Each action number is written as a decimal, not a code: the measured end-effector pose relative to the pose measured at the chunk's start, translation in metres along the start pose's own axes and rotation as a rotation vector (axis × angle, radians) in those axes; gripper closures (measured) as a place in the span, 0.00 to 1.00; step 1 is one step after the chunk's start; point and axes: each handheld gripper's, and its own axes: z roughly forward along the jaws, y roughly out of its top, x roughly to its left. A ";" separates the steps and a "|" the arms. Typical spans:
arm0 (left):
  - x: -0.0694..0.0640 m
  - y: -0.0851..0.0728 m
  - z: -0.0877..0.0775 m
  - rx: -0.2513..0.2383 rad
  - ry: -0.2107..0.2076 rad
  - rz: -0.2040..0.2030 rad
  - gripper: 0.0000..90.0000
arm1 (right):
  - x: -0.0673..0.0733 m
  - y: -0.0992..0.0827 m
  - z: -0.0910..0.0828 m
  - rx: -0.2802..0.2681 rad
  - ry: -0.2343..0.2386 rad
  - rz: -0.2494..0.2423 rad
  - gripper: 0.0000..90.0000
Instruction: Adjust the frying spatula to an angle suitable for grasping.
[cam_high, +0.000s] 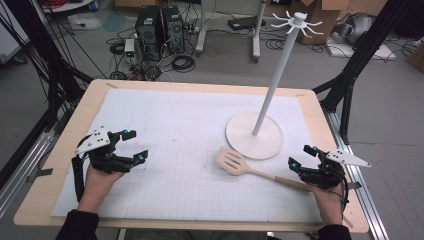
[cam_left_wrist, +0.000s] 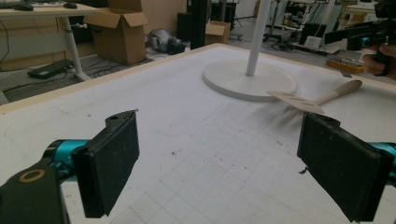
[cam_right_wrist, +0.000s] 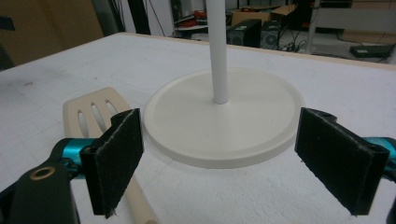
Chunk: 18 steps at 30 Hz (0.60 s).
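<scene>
A wooden slotted spatula (cam_high: 240, 164) lies flat on the white gridded mat (cam_high: 180, 130), its blade toward the round base of a white hook stand (cam_high: 255, 135). My right gripper (cam_high: 301, 158) stands open at the table's right edge, just beside the spatula's handle end. In the right gripper view the spatula (cam_right_wrist: 93, 115) lies by the left jaw with the stand base (cam_right_wrist: 224, 114) straight ahead between the jaws. My left gripper (cam_high: 134, 146) is open over the mat's left side, nothing between its jaws. The left gripper view has the spatula (cam_left_wrist: 314, 97) and stand (cam_left_wrist: 250, 79) far ahead.
The stand's pole rises to a ring of hooks (cam_high: 298, 21). Black frame legs (cam_high: 350, 75) flank the table. Computer towers (cam_high: 160, 27) and cables lie on the floor behind. The table's wooden rim (cam_high: 200, 86) borders the mat.
</scene>
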 end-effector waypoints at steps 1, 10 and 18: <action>0.000 0.000 0.000 0.001 0.000 0.001 0.15 | -0.001 0.000 0.000 0.002 0.000 0.002 0.16; -0.001 -0.001 0.004 0.018 -0.047 0.001 0.15 | -0.005 -0.001 -0.002 0.011 0.043 -0.004 0.15; -0.001 -0.001 0.001 0.037 -0.083 0.009 0.15 | -0.001 0.000 0.001 0.037 0.104 -0.035 0.15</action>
